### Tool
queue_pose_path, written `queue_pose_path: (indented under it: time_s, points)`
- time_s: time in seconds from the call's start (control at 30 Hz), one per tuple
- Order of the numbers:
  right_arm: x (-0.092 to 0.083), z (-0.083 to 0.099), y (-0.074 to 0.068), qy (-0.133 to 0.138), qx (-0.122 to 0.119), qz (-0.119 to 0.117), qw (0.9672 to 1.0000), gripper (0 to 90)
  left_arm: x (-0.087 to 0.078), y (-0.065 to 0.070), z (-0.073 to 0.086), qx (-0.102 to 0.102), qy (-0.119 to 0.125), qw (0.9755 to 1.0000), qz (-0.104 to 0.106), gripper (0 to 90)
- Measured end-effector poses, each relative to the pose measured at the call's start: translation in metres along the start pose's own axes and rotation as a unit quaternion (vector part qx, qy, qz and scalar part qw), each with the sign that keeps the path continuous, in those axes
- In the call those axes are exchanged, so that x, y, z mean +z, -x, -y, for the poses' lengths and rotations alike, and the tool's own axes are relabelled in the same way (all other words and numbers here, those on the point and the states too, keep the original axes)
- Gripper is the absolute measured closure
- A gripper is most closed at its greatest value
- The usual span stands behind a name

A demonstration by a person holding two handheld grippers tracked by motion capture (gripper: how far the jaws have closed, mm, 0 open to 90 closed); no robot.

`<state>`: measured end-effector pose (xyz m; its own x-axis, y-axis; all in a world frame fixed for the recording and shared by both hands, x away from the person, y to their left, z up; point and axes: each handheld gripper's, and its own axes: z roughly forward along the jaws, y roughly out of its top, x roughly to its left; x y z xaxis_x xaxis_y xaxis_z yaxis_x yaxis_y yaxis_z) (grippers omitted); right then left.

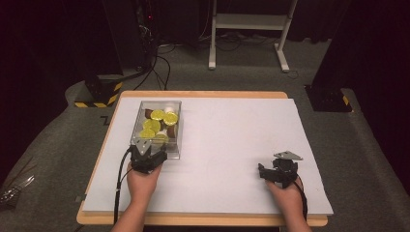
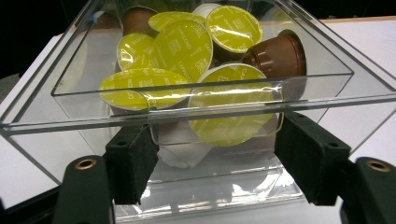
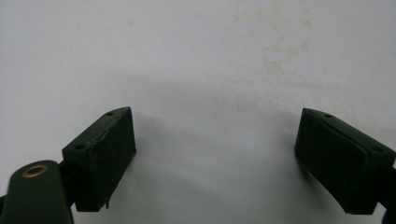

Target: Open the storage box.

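A clear plastic box (image 1: 158, 126) is set on the white tabletop (image 1: 232, 145), left of centre, with its long axis running from near to far. It is filled with coffee capsules (image 2: 180, 44): most are seen with yellow-green foil lids, a few with brown bodies (image 2: 278, 53), and white ones lie at the bottom. The left hand-held gripper (image 1: 149, 153) is placed at the near end of the box; in the left gripper view its jaws are spread wide, one pad (image 2: 130, 163) at each side of the near end wall, just beside the lower corners. Whether the pads press on the wall cannot be told. The right hand-held gripper (image 1: 278, 171) is held low over the bare tabletop at the near right, well apart from the box. Its jaws are spread wide, with nothing between them.
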<state>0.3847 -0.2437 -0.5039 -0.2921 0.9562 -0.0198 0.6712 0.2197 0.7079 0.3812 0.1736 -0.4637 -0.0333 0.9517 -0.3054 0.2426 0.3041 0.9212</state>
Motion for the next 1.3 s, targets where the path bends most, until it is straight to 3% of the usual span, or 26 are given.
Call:
queue_pose_path:
  time_s: [0.27, 1.3]
  points:
    - [0.0000, 0.0000, -0.0004, 0.001, 0.000, 0.001, 1.0000, 12.8, 0.0014, 0.0030, 0.0030, 0.006, 0.012, 0.9998, -0.015, 31.5]
    - [-0.0001, 0.0001, -0.0004, 0.001, 0.000, 0.001, 1.0000, 12.8, -0.0032, 0.0034, 0.0022, 0.007, 0.004, 0.9999, -0.014, 32.5]
